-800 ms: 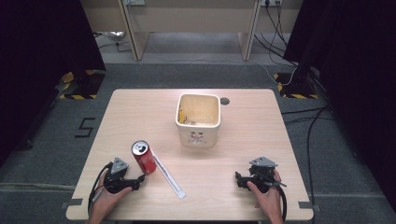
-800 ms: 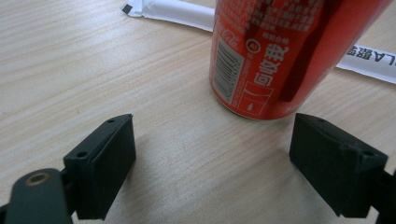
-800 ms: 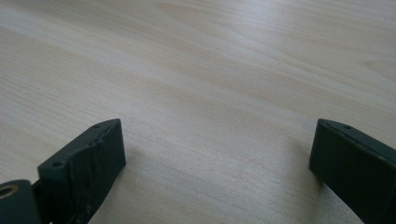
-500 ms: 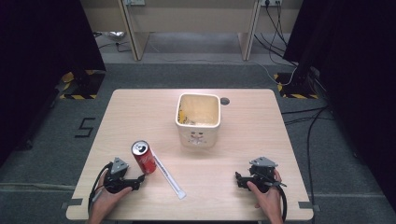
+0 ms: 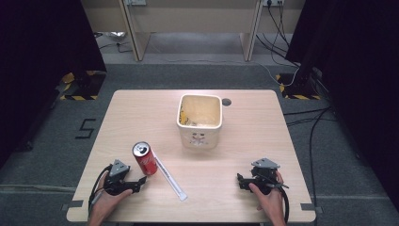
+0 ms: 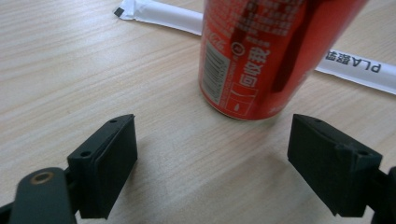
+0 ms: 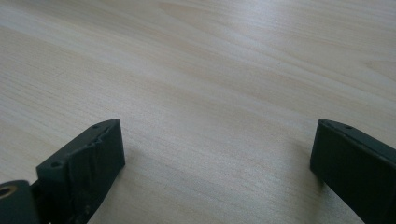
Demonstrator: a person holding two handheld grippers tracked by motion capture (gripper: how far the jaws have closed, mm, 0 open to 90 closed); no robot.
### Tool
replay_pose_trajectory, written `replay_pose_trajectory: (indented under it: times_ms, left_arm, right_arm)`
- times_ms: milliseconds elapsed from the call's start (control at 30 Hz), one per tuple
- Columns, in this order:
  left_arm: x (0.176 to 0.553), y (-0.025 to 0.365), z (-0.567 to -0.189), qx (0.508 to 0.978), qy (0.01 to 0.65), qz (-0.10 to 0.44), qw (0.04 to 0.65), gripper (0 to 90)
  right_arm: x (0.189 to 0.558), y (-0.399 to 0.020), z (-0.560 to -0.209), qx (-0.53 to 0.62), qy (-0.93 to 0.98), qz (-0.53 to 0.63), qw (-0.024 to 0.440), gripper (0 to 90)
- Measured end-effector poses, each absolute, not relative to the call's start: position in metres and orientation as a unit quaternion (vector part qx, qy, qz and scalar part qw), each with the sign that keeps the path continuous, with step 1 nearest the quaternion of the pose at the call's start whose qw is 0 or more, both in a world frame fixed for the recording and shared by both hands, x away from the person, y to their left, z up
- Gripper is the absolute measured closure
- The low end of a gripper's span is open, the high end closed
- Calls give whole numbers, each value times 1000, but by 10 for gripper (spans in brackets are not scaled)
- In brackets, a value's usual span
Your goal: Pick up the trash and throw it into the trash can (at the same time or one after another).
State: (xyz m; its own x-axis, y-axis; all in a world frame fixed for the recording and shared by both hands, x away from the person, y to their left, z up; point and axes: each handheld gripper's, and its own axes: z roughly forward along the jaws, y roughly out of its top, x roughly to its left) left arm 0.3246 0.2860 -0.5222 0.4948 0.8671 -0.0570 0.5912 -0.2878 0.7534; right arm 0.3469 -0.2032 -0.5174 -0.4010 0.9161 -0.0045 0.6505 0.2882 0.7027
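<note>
One can; one tub; one straw

We see a cream tub on the wooden table. Near-left of the tub stands a red can, with a wrapped straw just beside it.

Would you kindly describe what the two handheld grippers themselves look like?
Both are black. The left gripper and right gripper each carry a grey three-cornered plate on top and trail a black cable. Their jaws are blocky black pads with small screw holes; a brass-coloured fitting shows at the jaw base.
</note>
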Motion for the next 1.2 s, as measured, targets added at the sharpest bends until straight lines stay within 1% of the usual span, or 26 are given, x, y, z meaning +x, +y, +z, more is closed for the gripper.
replay_pose_trajectory:
  times_ms: [433,633,1200]
  left_arm:
    - [319,278,-505,779,448,181,401,156]
    - [319,276,-500,779,443,182,404,157]
    - [332,268,-482,777,429,188,421,159]
  right_arm:
    - [347,-203,-517,506,775,317,209,32]
    - [347,-203,-517,506,775,317,209,32]
    - [347,-203,-517,506,775,317,209,32]
